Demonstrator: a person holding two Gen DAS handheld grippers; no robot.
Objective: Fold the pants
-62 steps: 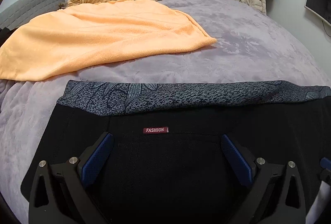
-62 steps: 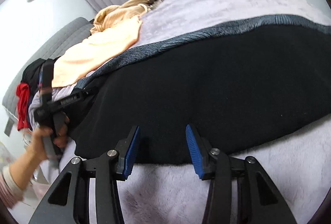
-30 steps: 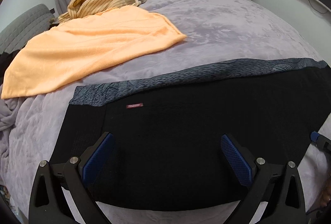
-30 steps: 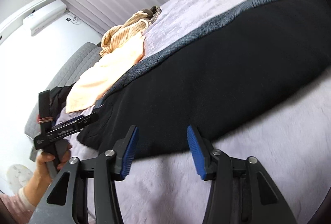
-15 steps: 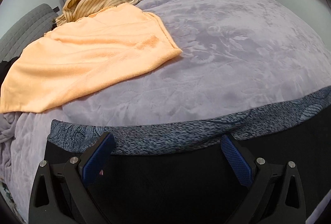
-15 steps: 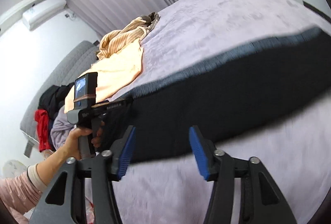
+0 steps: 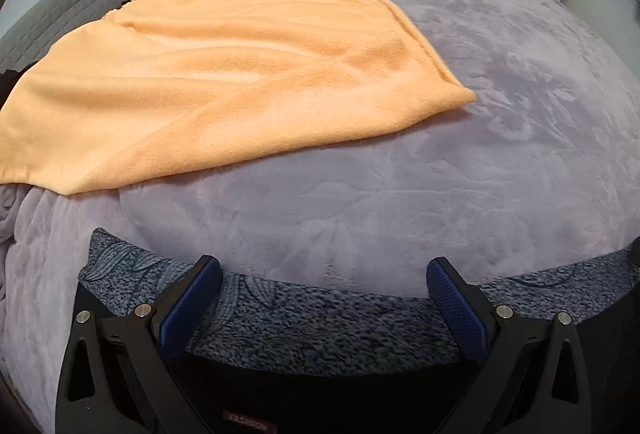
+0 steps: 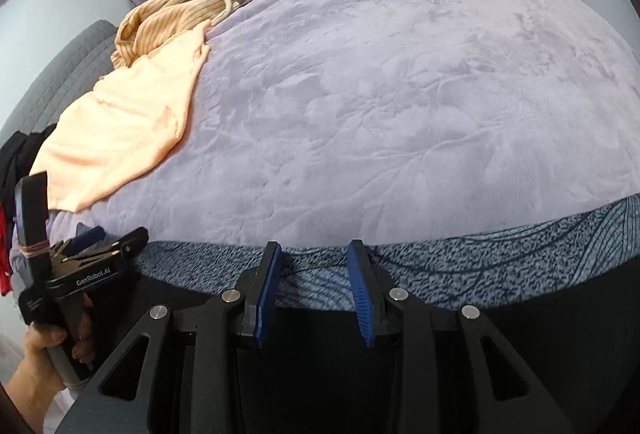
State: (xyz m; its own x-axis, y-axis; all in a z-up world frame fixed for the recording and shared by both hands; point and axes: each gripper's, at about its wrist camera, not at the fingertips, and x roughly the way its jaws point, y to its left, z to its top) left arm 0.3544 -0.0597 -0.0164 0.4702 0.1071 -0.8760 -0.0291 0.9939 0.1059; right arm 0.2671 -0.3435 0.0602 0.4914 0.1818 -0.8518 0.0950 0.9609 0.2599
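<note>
Both grippers poised over the waistband at the near edge of the bed.

The black pants lie flat along the bed's near edge, their grey patterned waistband running left to right, on the far side of the black cloth. The left gripper hovers with fingers wide, straddling the band near its left end. The right gripper sits further right, fingers narrower but holding nothing. An orange towel lies toward the far left corner. Compared with two seconds ago, both cameras have shifted forward from the black fabric to the waistband.
</note>
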